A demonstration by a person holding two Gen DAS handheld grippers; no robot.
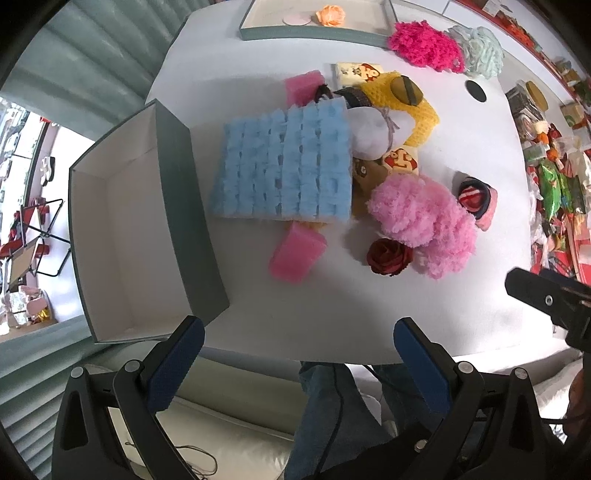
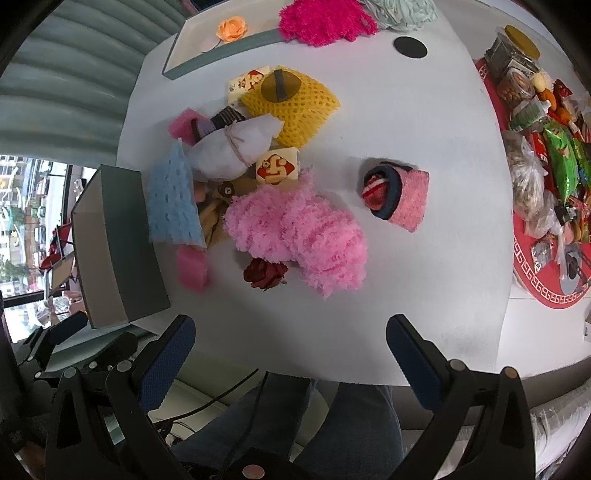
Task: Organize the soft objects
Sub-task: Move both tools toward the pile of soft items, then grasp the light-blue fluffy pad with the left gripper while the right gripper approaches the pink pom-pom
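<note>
both tongs wide apart above the near edge, soft pile ahead

the heap of soft things sits mid-frame in both views, well beyond the fingertips. the left gripper point(image 1: 299, 341) hangs low in the frame with its blue-padded fingers spread and nothing between them; the right gripper point(image 2: 291, 339) is the same, spread and holding nothing. both point forward over the near edge of the round white table point(image 1: 424, 314), tilted down at the pile.

in the left wrist view, the fluffy light-blue knitted cloth point(image 1: 282, 166) lies centre frame, partly over a white tied pouch point(image 1: 369, 133) and a yellow crocheted pad point(image 1: 417, 107). a pale pink fuzzy yarn bundle point(image 1: 424, 218) sits right of centre, with a dark red fabric rose point(image 1: 388, 256) touching its lower left side. a pink sponge block point(image 1: 297, 254) lies just below the blue cloth.

the open grey box with white interior point(image 1: 122, 236) stands at the left, overhanging the table edge, its wall just beside the blue cloth. a shallow grey tray point(image 1: 314, 31) sits at the top, holding an orange fabric flower point(image 1: 330, 14). bare tabletop lies between the fingertips and the pile; in the right wrist view, more bare surface spreads right of the pink knitted cuff with a striped roll point(image 2: 397, 195).
</note>
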